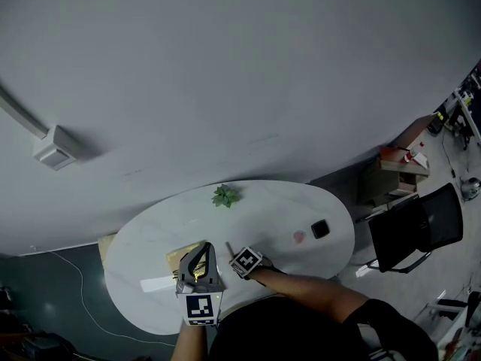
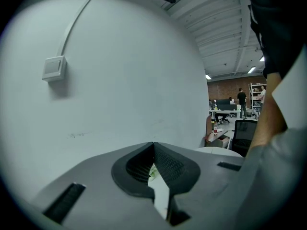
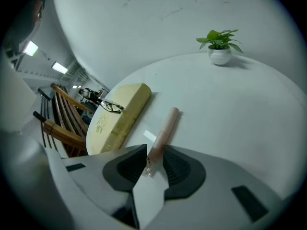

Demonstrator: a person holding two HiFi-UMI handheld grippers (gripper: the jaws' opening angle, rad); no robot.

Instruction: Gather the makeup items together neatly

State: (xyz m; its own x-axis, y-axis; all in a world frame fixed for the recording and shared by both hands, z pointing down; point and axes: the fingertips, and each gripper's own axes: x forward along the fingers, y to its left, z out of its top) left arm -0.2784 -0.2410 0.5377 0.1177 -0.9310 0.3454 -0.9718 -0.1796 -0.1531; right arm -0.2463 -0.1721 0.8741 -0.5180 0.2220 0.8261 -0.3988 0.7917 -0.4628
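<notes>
at the left of the white oval table [image 1: 150, 235] lies a white strip [image 1: 156, 283], just beside a pale yellow box [image 1: 183, 254] with a pair of glasses [image 3: 109, 105] on top. the left gripper [image 1: 201, 248] is held above that box, its jaws together at the tips with nothing between them. a small potted plant [image 1: 225, 196] stands near the table's far edge. just right of the box, the right gripper [image 3: 155, 146] points down at the tabletop, its jaws clamped on the near end of a pink tube [image 3: 165, 126]. the tube runs away from the jaws, low over the surface. further right, well apart from the tube, a small pink item [image 1: 299, 237] and a black square case [image 1: 320, 229] sit close together. a black chair [image 1: 417, 228] stands off the table's right end.
</notes>
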